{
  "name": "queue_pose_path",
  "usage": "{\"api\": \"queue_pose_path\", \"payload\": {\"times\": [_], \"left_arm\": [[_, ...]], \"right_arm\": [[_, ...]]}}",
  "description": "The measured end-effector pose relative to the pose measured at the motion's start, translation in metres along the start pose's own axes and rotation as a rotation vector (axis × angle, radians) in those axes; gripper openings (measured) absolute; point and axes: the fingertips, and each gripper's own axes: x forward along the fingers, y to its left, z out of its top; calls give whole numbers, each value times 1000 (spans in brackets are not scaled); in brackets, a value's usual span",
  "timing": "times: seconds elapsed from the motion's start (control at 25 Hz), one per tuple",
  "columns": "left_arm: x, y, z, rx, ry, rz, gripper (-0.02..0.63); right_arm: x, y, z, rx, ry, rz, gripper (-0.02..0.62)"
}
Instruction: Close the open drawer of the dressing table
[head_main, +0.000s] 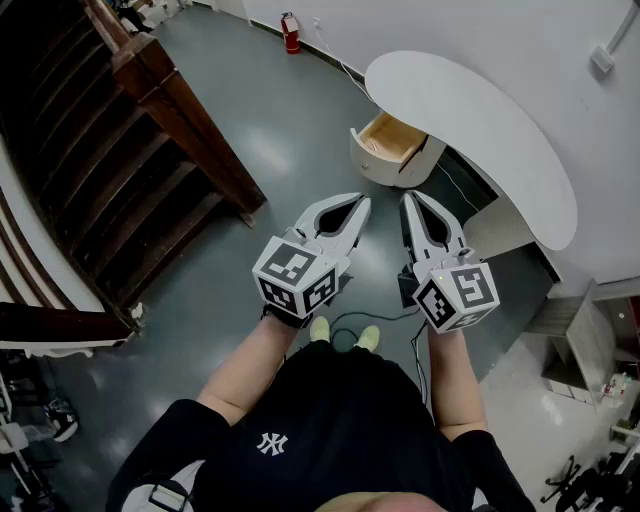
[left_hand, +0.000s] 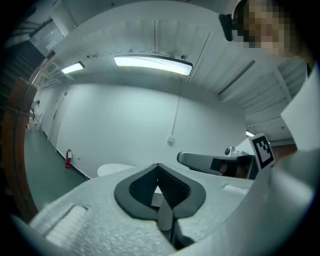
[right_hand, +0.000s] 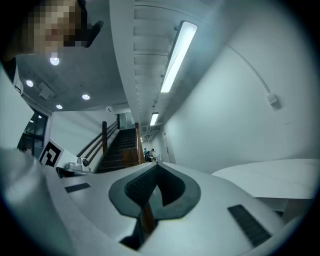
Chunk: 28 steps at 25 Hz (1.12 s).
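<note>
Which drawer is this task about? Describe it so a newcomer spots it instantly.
Find the curved white dressing table top against the right-hand wall. Under its far end the drawer juts out, alone in showing a pale wooden interior behind a rounded white front.

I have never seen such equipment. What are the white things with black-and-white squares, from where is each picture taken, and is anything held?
A person, not a robot, holds a tool in each hand: the left gripper and the right gripper. Each has two white jaws and a cube with square markers. The head view comes from a camera on the person's head, looking down. The other two come from cameras riding on each gripper, looking along its jaws. Both pairs of jaws are closed together and hold nothing. Ahead stands a white dressing table with its drawer open, touched by neither gripper. A wooden staircase is at the left.
</note>
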Motion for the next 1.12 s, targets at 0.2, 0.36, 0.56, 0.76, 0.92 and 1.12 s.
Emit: {"api": "queue_pose_path", "payload": {"times": [0.2, 0.36, 0.56, 0.76, 0.92, 1.12], "left_arm": [[8, -9, -3, -9, 3, 5, 9], [12, -10, -6, -18, 9, 13, 10], [24, 0, -6, -22, -9, 24, 11], [37, -2, -19, -10, -13, 51, 11], [49, -7, -30, -1, -18, 63, 11], [56, -6, -37, -4, -16, 80, 11]], "right_arm": [[-7, -9, 3, -1, 8, 6, 14], [-12, -16, 1, 21, 9, 21, 14], [-14, -40, 2, 77, -12, 26, 15], [-25, -66, -12, 96, -4, 17, 15], [-26, -85, -23, 90, 7, 17, 15], [-22, -94, -35, 87, 32, 19, 15]]}}
